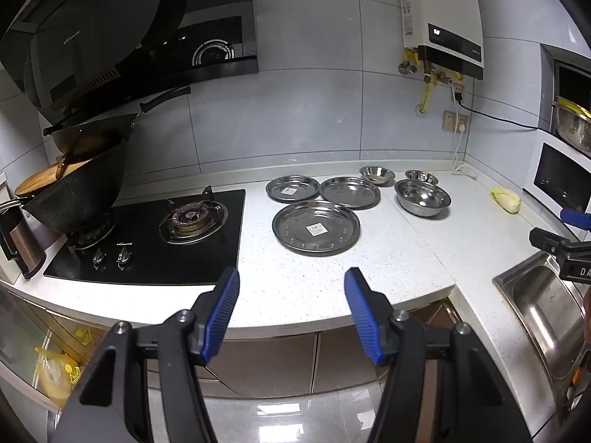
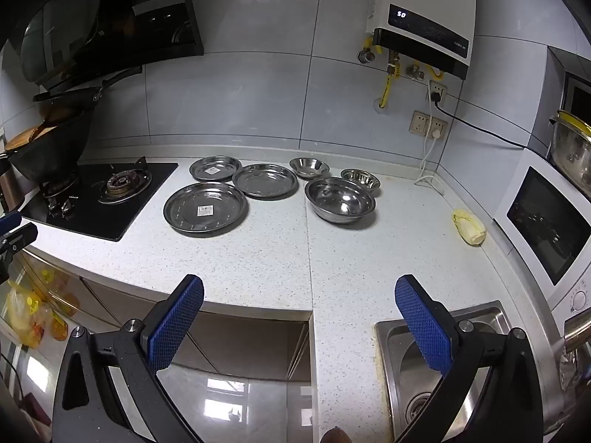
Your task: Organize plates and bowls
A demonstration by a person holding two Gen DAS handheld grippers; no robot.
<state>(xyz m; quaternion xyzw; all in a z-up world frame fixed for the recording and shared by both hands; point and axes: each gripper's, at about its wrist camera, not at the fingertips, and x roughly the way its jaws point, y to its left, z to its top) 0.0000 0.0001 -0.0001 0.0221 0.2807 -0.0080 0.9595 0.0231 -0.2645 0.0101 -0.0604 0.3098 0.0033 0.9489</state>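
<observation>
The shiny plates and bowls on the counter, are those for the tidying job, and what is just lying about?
For the job: three steel plates, three steel bowls.

Just lying about: yellow vegetable piece, black wok, microwave, sink.

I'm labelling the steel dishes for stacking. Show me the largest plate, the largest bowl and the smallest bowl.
largest plate [image 2: 205, 209]: right wrist view, on its flat centre by the sticker.
largest bowl [image 2: 340, 199]: right wrist view, on its inner bottom.
smallest bowl [image 2: 360, 178]: right wrist view, on its inside.
</observation>
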